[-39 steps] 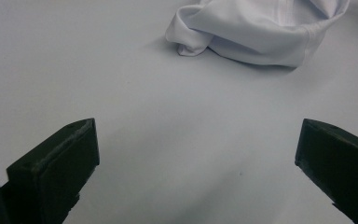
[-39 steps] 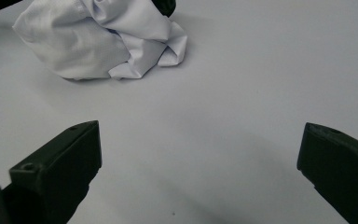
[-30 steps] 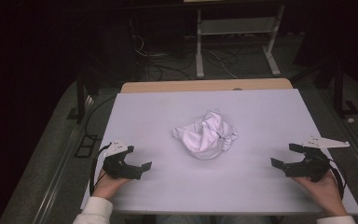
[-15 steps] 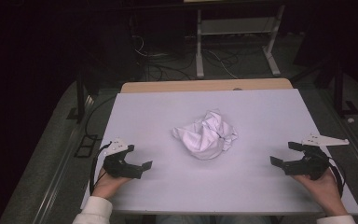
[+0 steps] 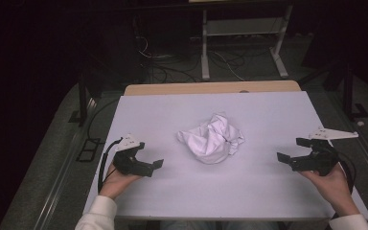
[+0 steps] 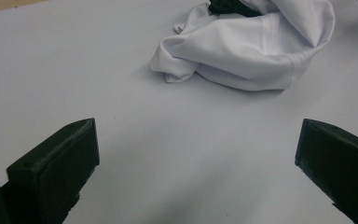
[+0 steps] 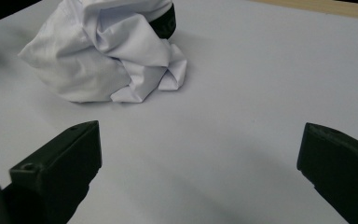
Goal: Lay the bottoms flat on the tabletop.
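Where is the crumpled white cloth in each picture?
High view: the white cloth lies mid-table, between both tools.
Left gripper view: cloth at top, right of centre.
Right gripper view: cloth at top left.
Shared landmark: the white table top under it.

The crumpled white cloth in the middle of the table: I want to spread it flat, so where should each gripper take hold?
The crumpled white cloth is bunched in a heap. The left gripper could likely pinch the loose edge lying flat on its side; the right gripper the small folded corners near it. Both stick out low, so come in level with the table.
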